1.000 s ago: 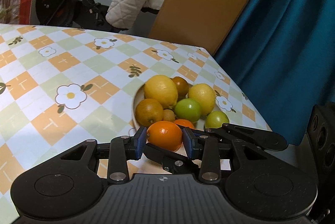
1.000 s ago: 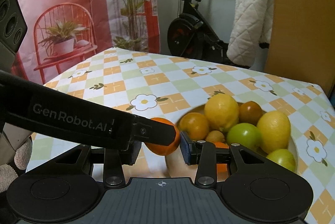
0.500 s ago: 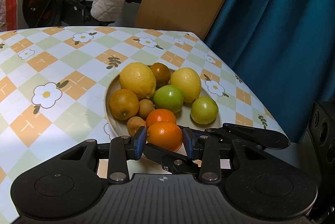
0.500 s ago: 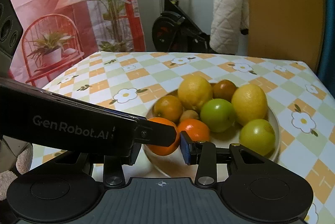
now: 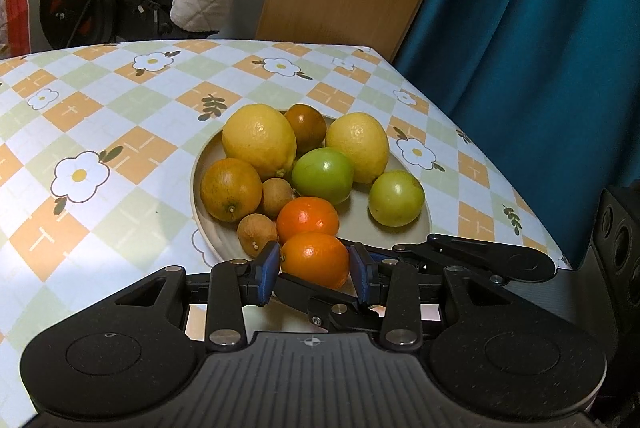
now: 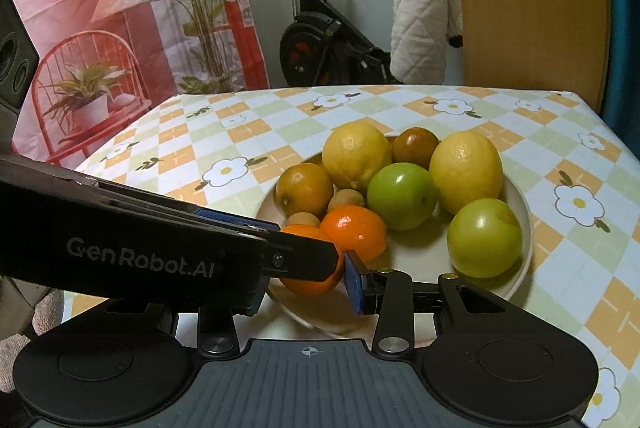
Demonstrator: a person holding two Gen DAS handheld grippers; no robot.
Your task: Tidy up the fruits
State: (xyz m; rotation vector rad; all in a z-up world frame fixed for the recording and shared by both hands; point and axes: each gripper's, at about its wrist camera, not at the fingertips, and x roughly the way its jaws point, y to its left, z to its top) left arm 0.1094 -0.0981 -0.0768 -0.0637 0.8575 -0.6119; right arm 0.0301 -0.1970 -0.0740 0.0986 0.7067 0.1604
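The left gripper (image 5: 314, 270) has its blue pads closed against both sides of an orange (image 5: 315, 260), holding it at the near rim of the plate (image 5: 416, 232). The right gripper (image 6: 304, 288) sits just beside it with its fingers spread wide; the left gripper's arm crosses in front and hides its left finger, and the held orange lies between its fingers, though I cannot tell whether they touch it. On the plate just behind the held orange is a second orange (image 5: 307, 219), with two small brown fruits (image 5: 257, 236) to its left. Farther back lie a dull orange (image 5: 231, 189), two green fruits (image 5: 322, 175), two lemons (image 5: 259, 141) and a dark brownish fruit (image 5: 306, 123). The plate stands on a checked, flowered tablecloth (image 5: 120, 131).
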